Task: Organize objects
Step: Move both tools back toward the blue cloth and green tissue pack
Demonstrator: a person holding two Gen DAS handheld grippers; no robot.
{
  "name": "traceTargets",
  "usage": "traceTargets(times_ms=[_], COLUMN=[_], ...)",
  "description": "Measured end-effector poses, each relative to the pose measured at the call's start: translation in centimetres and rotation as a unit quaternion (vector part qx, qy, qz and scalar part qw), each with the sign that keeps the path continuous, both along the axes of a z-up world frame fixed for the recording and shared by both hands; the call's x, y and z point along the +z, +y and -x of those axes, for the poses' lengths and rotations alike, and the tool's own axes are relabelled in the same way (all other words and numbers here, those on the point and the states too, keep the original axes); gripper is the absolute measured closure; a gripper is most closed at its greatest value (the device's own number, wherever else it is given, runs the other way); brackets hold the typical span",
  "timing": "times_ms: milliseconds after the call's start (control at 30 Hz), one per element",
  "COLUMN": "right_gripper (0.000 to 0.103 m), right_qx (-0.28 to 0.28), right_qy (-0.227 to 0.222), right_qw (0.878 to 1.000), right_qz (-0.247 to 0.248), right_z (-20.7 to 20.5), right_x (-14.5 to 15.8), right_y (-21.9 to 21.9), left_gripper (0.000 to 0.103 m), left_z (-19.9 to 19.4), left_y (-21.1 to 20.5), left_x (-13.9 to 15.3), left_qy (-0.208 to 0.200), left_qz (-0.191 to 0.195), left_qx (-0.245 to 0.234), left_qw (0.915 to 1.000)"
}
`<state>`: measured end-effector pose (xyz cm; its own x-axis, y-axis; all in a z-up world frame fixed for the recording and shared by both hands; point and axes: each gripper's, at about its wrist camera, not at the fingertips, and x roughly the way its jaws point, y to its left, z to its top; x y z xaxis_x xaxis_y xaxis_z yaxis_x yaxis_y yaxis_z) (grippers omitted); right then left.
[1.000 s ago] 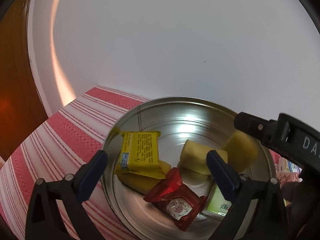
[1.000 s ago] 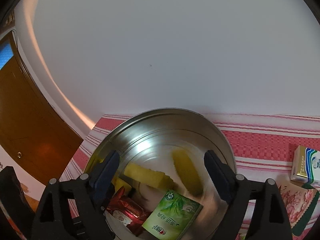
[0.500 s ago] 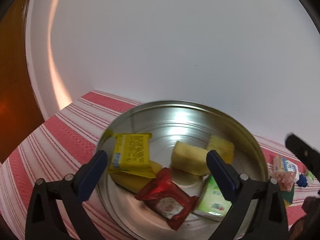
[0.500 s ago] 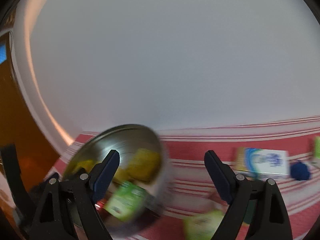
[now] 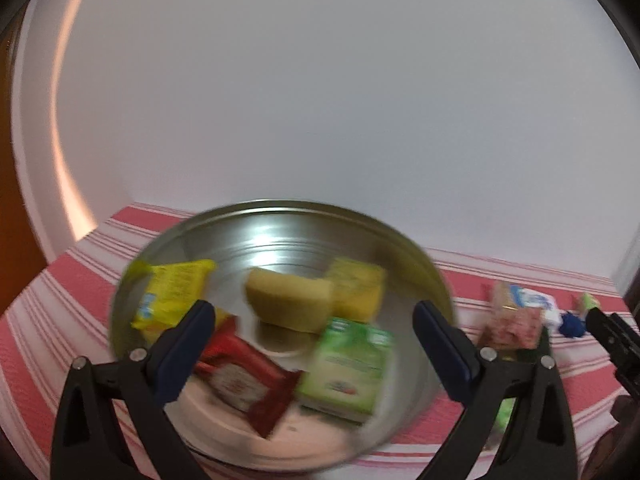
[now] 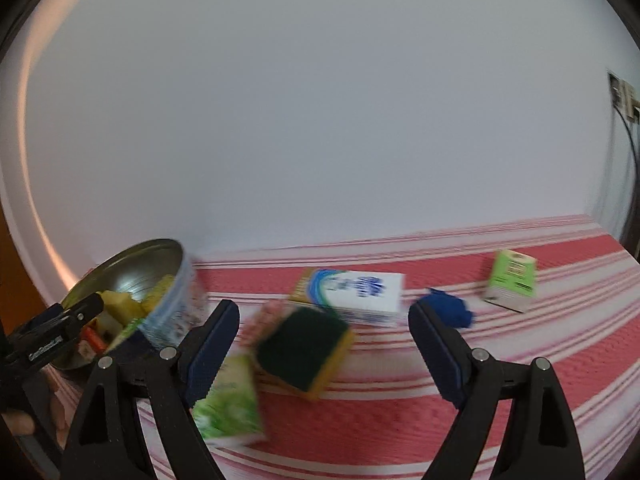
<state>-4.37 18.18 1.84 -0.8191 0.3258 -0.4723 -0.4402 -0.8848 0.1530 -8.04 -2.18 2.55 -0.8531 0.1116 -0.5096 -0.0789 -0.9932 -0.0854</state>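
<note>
A plain white wall (image 6: pixel 320 120) fills the background, and below it a red cloth with white stripes (image 6: pixel 500 380) covers the surface under both tools.

The largest thing is the round metal tin (image 5: pixel 280 224), straight ahead of the left gripper (image 5: pixel 314 344) and partly framed by its fingers. In the right wrist view the same tin (image 6: pixel 176 300) sits far off to the left of the right gripper (image 6: pixel 324 344), its outer wall printed in blue and white. Inside it, ahead of the left tool, lie a yellow packet (image 5: pixel 172 292) toward the left finger, two yellow sponge pieces (image 5: pixel 288 300) at the back, a red wrapper (image 5: pixel 244 384) close in on the left and a green box (image 5: pixel 344 368) close in on the right.

Ahead of the right gripper, between its fingers, a dark green scouring sponge with a yellow base (image 6: pixel 304 348) rests on the cloth. Just beyond it lies a white and blue box (image 6: pixel 360 296), with a pink patterned item (image 6: pixel 264 320) touching the sponge on the left. A green carton (image 6: pixel 228 400) lies just beside the left finger, blurred. Beyond the right finger sits a small blue object (image 6: pixel 444 308), and farther right a second green carton (image 6: pixel 510 280) stands well apart.

Both grippers have their jaws spread wide, with nothing between the pads. Both views are blurred.
</note>
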Motion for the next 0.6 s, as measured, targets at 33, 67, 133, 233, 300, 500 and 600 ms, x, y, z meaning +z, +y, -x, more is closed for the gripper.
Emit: traceTargets(times_ms=[33, 67, 133, 233, 300, 500, 600], right_gripper=[0.015, 0.015, 0.015, 0.015, 0.015, 0.015, 0.015], right_qx=[-0.003, -0.005, -0.008, -0.01, -0.007, -0.023, -0.033], right_qy=[0.0, -0.001, -0.003, -0.011, -0.019, -0.036, -0.046], right_qw=[1.0, 1.0, 1.0, 0.999, 0.999, 0.999, 0.998], right_qz=[0.0, -0.002, -0.018, -0.04, -0.035, -0.022, -0.026], right_z=[-0.5, -1.1, -2.1, -3.1, -3.8, -6.1, -7.2], right_x=[0.1, 0.3, 0.9, 0.8, 0.6, 0.2, 0.1], right_y=[0.3, 0.9, 2.0, 2.6, 3.5, 5.9, 7.3], left_gripper=[0.003, 0.003, 0.003, 0.003, 0.003, 0.003, 0.003], left_z=[-0.5, -0.8, -1.5, -2.4, -2.7, -3.5, -4.2], left_y=[0.6, 1.1, 2.5, 4.4, 5.2, 7.4, 8.6], left_x=[-0.1, -0.1, -0.4, -0.9, -1.2, -2.0, -2.0], left_qy=[0.007, 0.012, 0.022, 0.023, 0.025, 0.01, 0.006], left_qz=[0.0, 0.003, 0.018, 0.034, 0.037, 0.037, 0.044], left_qx=[-0.01, -0.018, -0.036, -0.068, -0.088, -0.12, -0.129], left_qw=[0.9999, 0.9998, 0.9989, 0.9968, 0.9951, 0.992, 0.9907])
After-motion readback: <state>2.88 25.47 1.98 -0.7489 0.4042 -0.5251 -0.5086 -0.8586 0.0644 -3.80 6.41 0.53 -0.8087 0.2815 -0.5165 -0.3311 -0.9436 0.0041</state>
